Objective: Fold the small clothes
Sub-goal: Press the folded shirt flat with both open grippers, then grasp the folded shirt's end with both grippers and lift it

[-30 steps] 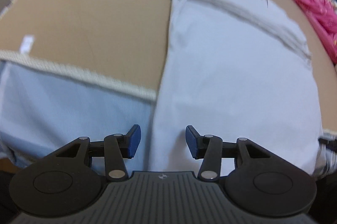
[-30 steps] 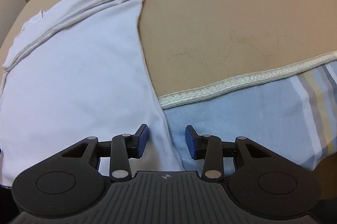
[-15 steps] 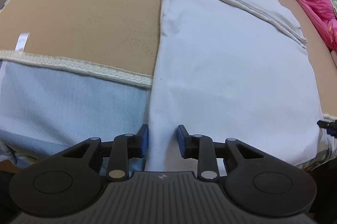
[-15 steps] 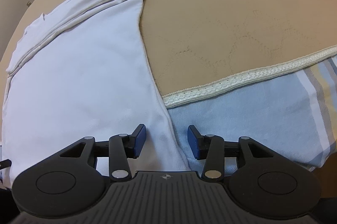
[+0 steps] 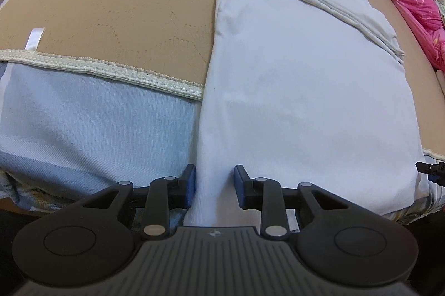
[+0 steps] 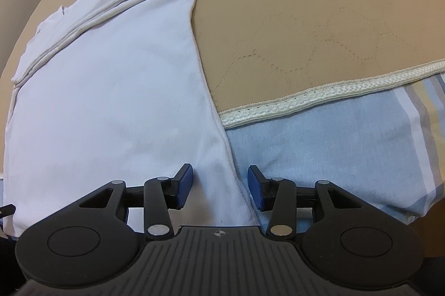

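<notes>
Grippers (image 5: 214,184) (image 6: 219,184) astride white garment (image 5: 306,101) corners

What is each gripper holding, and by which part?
The right gripper holds nothing; its jaws stand open astride a near corner of the white garment. The left gripper straddles the other near corner; whether it pinches cannot be told.

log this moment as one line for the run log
stage: near hem grasp | left gripper: jaws around white garment left corner | right gripper: jaws around its right corner, not pinched | surface: tan mat | fold: not begun
</notes>
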`<act>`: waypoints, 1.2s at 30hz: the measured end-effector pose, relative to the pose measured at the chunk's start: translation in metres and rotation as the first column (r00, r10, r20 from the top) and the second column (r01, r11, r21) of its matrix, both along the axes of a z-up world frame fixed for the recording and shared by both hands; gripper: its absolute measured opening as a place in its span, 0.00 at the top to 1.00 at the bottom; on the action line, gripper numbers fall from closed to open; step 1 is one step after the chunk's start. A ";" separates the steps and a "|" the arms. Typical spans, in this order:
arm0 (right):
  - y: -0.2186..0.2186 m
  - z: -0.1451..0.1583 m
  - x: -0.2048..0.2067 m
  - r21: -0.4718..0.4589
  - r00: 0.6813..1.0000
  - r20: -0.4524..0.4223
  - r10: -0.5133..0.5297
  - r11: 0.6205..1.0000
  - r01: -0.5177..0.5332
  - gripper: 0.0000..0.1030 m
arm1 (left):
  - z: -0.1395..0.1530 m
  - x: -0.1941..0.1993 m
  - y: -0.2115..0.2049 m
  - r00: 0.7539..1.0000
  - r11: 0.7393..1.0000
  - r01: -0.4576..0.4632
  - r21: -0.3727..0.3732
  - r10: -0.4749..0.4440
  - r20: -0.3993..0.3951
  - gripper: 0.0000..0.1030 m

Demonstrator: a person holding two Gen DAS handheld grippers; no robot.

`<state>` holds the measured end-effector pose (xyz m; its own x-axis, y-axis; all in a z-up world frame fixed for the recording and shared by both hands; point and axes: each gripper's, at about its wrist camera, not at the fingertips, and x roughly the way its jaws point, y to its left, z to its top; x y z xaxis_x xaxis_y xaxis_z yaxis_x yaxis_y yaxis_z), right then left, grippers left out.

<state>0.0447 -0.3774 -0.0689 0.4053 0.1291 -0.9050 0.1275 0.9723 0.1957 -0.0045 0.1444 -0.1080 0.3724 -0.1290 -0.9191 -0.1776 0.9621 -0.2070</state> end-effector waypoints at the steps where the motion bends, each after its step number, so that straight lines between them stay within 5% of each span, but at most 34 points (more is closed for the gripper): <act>1: 0.001 0.000 -0.001 -0.003 1.000 -0.001 0.004 1.000 -0.004 0.56 | 0.000 0.000 0.000 1.000 1.000 -0.001 0.000 0.001 0.000 0.69; 12: 0.007 -0.001 0.003 -0.005 0.998 0.003 0.055 0.998 -0.055 0.66 | 0.001 -0.001 -0.007 1.000 0.999 0.021 0.024 -0.021 0.000 0.74; 15: 0.008 -0.002 0.004 -0.001 0.997 0.007 0.072 0.997 -0.072 0.75 | 0.000 -0.001 -0.004 1.000 1.000 0.016 0.019 -0.016 -0.001 0.74; 18: 0.009 0.000 0.004 0.020 0.996 0.015 0.086 0.996 -0.087 0.91 | 0.003 0.000 -0.004 1.000 1.000 0.019 0.022 -0.019 0.020 0.95; 22: 0.007 0.023 0.002 0.081 0.988 0.132 0.081 0.992 -0.093 0.94 | 0.024 0.000 -0.010 0.992 0.999 0.044 0.032 -0.047 0.117 0.96; 29: 0.000 0.096 -0.017 0.211 0.911 0.407 0.063 0.964 -0.161 0.94 | 0.098 -0.015 -0.016 0.926 0.994 0.109 0.019 -0.108 0.362 0.96; 36: -0.044 0.120 -0.050 0.392 0.876 0.479 -0.056 0.907 -0.156 0.95 | 0.151 -0.053 0.008 0.867 0.984 0.175 -0.041 -0.134 0.479 0.97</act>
